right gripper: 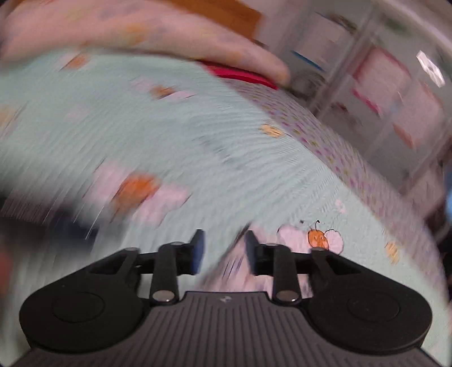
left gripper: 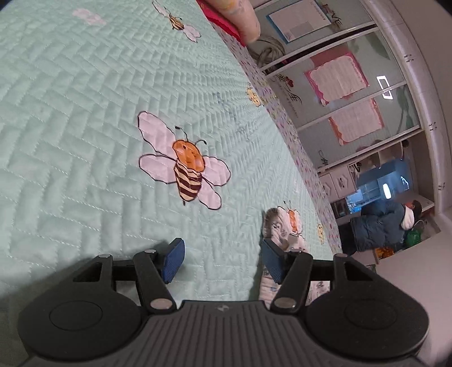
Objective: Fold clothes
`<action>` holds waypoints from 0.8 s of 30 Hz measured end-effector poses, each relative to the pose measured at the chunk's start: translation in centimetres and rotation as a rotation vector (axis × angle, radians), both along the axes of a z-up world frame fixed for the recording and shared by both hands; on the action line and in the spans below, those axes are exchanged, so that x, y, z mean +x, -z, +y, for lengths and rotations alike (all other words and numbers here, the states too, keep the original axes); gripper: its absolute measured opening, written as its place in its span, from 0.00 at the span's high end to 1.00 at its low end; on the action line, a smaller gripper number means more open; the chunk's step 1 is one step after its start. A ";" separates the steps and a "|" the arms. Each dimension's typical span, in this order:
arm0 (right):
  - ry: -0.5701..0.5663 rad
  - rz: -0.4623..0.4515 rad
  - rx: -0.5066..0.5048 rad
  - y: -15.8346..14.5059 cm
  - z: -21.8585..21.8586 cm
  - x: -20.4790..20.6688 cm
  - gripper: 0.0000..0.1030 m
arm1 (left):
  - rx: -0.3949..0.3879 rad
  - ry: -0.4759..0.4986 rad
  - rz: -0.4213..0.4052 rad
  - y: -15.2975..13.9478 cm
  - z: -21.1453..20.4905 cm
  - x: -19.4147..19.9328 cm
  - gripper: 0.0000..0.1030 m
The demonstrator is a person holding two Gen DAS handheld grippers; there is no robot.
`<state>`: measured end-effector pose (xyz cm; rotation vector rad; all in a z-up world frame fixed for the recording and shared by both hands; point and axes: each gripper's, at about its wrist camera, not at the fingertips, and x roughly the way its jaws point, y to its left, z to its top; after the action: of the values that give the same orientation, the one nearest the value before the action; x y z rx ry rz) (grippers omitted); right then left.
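Note:
A small pale garment with a faint cartoon print [left gripper: 278, 225] lies crumpled on the mint quilted bedspread [left gripper: 84, 127], near the bed's right edge. My left gripper [left gripper: 223, 257] is open just above the quilt; its right blue pad [left gripper: 272, 261] is over the garment's edge and only quilt shows between the pads. The right wrist view is badly blurred. There my right gripper [right gripper: 224, 248] stands open low over the bedspread [right gripper: 197, 127], and a pale pinkish fold of the garment [right gripper: 234, 268] lies below and between its fingers, not pinched.
Bee prints dot the quilt [left gripper: 186, 166]. A pink patterned pillow [left gripper: 240, 14] and a red item [left gripper: 223, 24] lie at the far end. The bed's floral edge [left gripper: 296, 141] drops off on the right, beside glass doors with posters [left gripper: 336, 76] and a seated person [left gripper: 378, 225].

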<state>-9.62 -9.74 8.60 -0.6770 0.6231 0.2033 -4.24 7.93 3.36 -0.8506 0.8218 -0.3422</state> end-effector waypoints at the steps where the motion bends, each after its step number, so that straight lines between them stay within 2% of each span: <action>1: -0.045 -0.003 -0.076 1.3 0.7 -2.3 0.51 | 0.007 -0.002 -0.002 -0.1 0.1 -0.1 0.39; 5: -0.153 0.043 -0.327 6.9 2.7 -5.8 0.49 | 0.031 0.005 -0.001 0.2 -0.2 -0.4 0.39; 7: -0.166 -0.036 -0.487 9.3 3.1 -6.0 0.49 | 0.049 0.011 -0.006 0.2 -0.3 -0.7 0.39; 9: -0.158 -0.053 -0.490 9.6 2.8 -5.4 0.50 | 0.073 0.022 -0.023 0.1 -0.6 -1.0 0.39; 10: -0.152 -0.057 -0.483 9.7 2.7 -5.1 0.54 | 0.085 0.028 -0.032 0.0 -0.8 -1.1 0.39; 11: -0.147 -0.062 -0.476 9.8 2.5 -4.7 0.75 | 0.093 0.031 -0.037 0.0 -0.9 -1.1 0.39; 12: -0.119 -0.050 -0.425 9.1 2.1 -4.3 0.90 | 0.092 0.032 -0.039 0.0 -1.0 -1.0 0.39; 13: -0.061 -0.038 -0.311 7.6 1.3 -3.4 0.97 | 0.091 0.033 -0.042 0.0 -1.1 -1.0 0.39; 14: 0.002 -0.026 -0.184 5.9 0.5 -2.5 0.97 | 0.090 0.033 -0.044 0.0 -1.2 -0.9 0.39; 17: 0.252 -0.001 0.395 -0.6 -6.1 1.1 0.96 | 0.081 0.053 -0.056 0.0 -1.9 -0.6 0.39; 18: 0.333 0.004 0.495 -1.2 -8.5 2.3 0.96 | 0.079 0.066 -0.062 0.0 -2.3 -0.5 0.39; 19: 0.415 0.008 0.569 -1.3 -10.8 3.3 0.92 | 0.077 0.084 -0.068 -0.1 -2.6 -0.5 0.39; 20: 0.498 0.011 0.644 -1.5 -13.2 4.4 0.79 | 0.077 0.102 -0.073 -0.1 -3.0 -0.5 0.39; 22: 0.604 0.075 0.667 0.1 -16.0 6.2 0.68 | 0.076 0.137 -0.077 0.0 -3.8 -0.4 0.39; 24: 0.647 0.120 0.710 1.6 -17.7 6.1 0.68 | 0.074 0.167 -0.083 0.0 -4.6 -0.3 0.39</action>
<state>-3.48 -27.39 6.97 0.2360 0.7931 -0.1428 -4.55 3.37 3.33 -0.6963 0.8249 -0.4884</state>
